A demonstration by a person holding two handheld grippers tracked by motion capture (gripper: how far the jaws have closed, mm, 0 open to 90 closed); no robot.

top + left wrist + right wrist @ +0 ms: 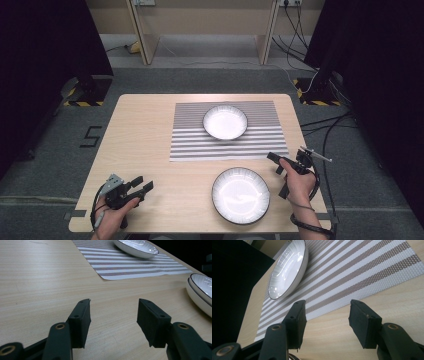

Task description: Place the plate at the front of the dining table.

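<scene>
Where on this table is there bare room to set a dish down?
The bare wood left of the striped placemat, running down to the left tool, is widest. A narrower strip lies between the placemat's near edge and the near bowl. The right side is crowded: that bowl and the right tool.

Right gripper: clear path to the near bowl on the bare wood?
Probably yes. The right gripper stands open just right of the near bowl, with bare table between them and nothing in the way. The striped mat lies beyond.
</scene>
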